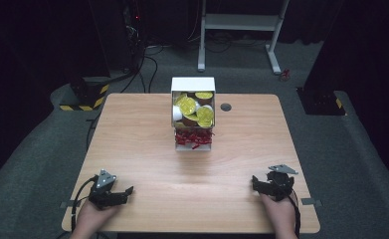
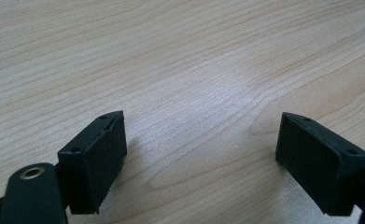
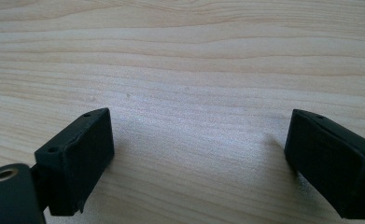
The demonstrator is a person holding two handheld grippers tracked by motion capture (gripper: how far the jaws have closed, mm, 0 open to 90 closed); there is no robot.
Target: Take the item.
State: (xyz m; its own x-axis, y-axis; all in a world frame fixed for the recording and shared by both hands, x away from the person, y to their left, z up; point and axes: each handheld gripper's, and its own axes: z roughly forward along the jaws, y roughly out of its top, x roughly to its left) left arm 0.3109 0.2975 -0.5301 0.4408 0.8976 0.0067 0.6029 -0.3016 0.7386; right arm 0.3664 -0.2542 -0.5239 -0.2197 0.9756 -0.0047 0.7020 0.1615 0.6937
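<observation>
Claws [image 1: 125, 191] apart; box [image 1: 193, 113] lengthwise away.

high view overlooks the table [image 1: 192, 169]; both claw views skim it closely.

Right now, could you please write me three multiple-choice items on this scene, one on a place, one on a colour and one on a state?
1. Where does the white box stand?
A. At the far middle of the table
B. Beside the left gripper
C. On the floor

2. What colour is the shredded paper in the near part of the box?
A. Blue
B. Red
C. Green

3. How do the jaws of the left gripper and right gripper stand?
A. Both shut on cups
B. One open, one shut
C. Both open, with nothing between them

Answers:
1 A: the high view shows the box near the far edge, midway across.
2 B: red shreds lie in front of the yellow-lidded cups.
3 C: each gripper view shows bare wood between spread jaws.
</observation>
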